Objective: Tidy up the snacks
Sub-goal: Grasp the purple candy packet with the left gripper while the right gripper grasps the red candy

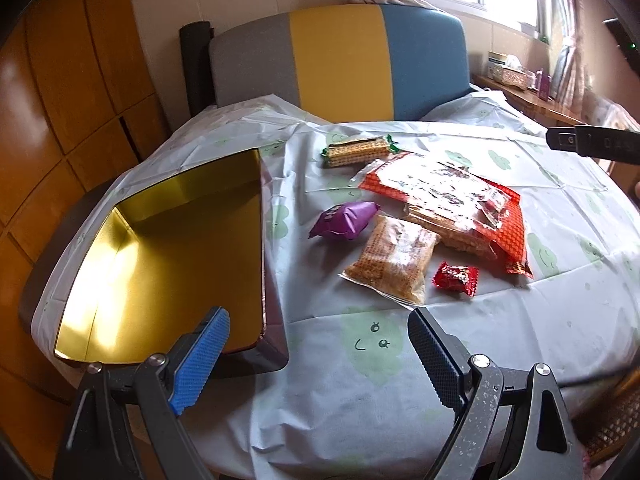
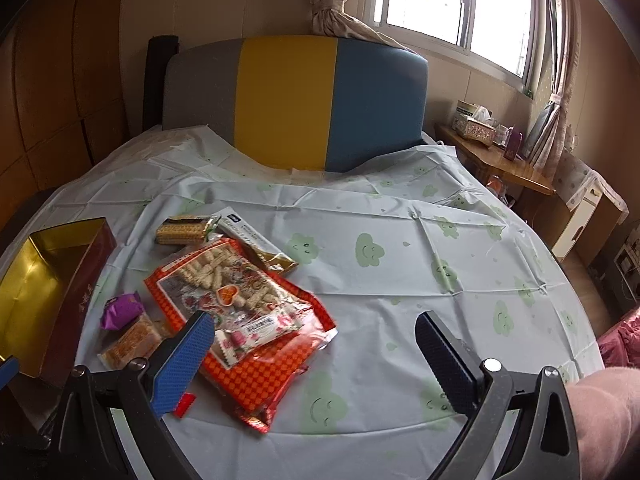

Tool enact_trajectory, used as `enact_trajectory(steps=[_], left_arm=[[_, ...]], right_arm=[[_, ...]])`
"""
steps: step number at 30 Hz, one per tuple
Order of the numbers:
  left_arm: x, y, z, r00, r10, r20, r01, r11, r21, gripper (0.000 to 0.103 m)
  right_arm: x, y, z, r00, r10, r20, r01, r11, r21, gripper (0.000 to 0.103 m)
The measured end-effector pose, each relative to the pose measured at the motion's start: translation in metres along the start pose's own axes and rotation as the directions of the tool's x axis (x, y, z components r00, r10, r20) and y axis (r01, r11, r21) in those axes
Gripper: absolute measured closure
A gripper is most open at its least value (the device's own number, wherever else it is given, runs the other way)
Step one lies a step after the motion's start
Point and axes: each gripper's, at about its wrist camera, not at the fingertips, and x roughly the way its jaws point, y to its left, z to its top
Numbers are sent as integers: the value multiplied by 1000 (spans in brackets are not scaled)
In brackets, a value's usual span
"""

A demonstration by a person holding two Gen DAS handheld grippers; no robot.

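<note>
A pile of snacks lies on the round table: a big red checkered bag (image 1: 452,196) (image 2: 248,312), a wafer pack (image 1: 358,151) (image 2: 184,230), a purple packet (image 1: 344,220) (image 2: 120,310), a clear pack of orange crackers (image 1: 390,264) (image 2: 132,342) and a small red candy (image 1: 456,278). An open box with a gold inside (image 1: 168,256) (image 2: 36,280) stands at the left. My left gripper (image 1: 320,344) is open and empty, near the box's front corner. My right gripper (image 2: 316,352) is open and empty, just right of the red bag.
A cloud-print tablecloth (image 2: 400,264) covers the table. A grey, yellow and blue chair back (image 1: 340,60) stands at the far side. A wooden side table with boxes (image 2: 492,152) is at the right, under a window. Wooden wall panels are at the left.
</note>
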Motion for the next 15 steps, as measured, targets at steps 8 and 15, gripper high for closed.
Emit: enact_trajectory(steps=[8, 15], left_arm=[[24, 3, 23, 984, -141, -107, 141, 990, -2, 41], [45, -5, 36, 970, -164, -178, 172, 984, 33, 60]], right_arm=[[55, -53, -2, 990, 42, -133, -30, 995, 90, 6], [59, -62, -5, 981, 114, -160, -84, 979, 186, 6]])
